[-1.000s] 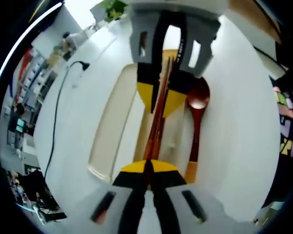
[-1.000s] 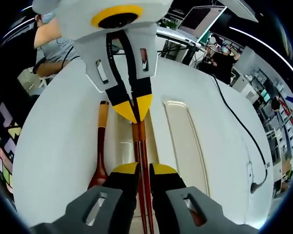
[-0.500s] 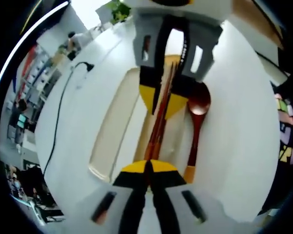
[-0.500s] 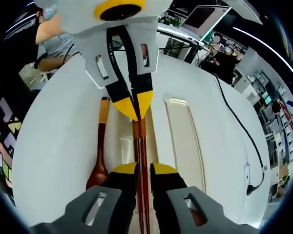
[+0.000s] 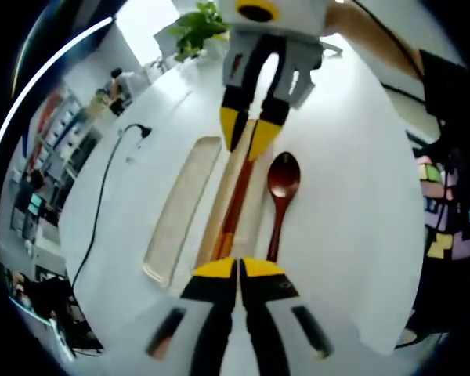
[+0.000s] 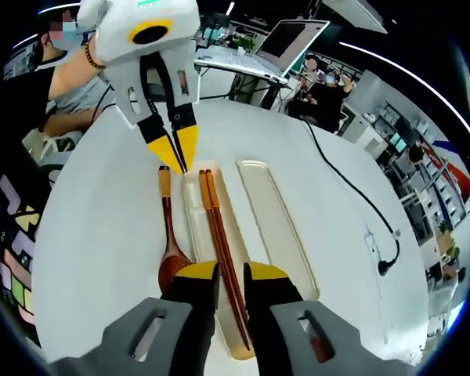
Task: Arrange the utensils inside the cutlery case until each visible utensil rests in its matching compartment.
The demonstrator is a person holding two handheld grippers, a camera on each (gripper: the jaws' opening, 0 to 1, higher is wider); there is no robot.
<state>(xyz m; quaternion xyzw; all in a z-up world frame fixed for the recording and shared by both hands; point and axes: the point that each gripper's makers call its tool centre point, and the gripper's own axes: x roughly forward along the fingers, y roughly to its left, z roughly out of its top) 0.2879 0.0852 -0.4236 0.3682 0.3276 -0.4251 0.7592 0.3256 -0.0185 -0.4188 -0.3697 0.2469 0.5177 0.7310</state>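
Your two grippers face each other across a white round table (image 6: 102, 235), with one cutlery case (image 6: 200, 227), one pair of chopsticks (image 6: 219, 235) and one wooden spoon (image 6: 171, 251) between them. In the right gripper view, your right gripper (image 6: 231, 276) has its yellow-tipped jaws parted by a narrow gap and holding nothing; the far ends of the chopsticks run down into that gap. The two chopsticks lie side by side along the case's long compartment. The single spoon lies on the bare table just beside the case, handle pointing away from you and bowl close to the right gripper's jaw. One cream lid or tray (image 6: 274, 227) lies parallel on the other side of the case, just beside it. Across the table, the left gripper (image 6: 175, 149) hangs above the near ends of the case and the spoon handle, its jaws drawn to a thin slit, gripping nothing. In the left gripper view, the left gripper (image 5: 236, 270) shows the same near-closed, empty jaws, with the chopsticks (image 5: 233, 204) in the case (image 5: 251, 205), the spoon (image 5: 280, 196) beside it, the tray (image 5: 180, 207) on the other side, and the right gripper (image 5: 251, 133) above the far end, jaws slightly parted. One black cable (image 6: 348, 196) crosses the table, and one laptop (image 6: 286, 39) stands beyond it.
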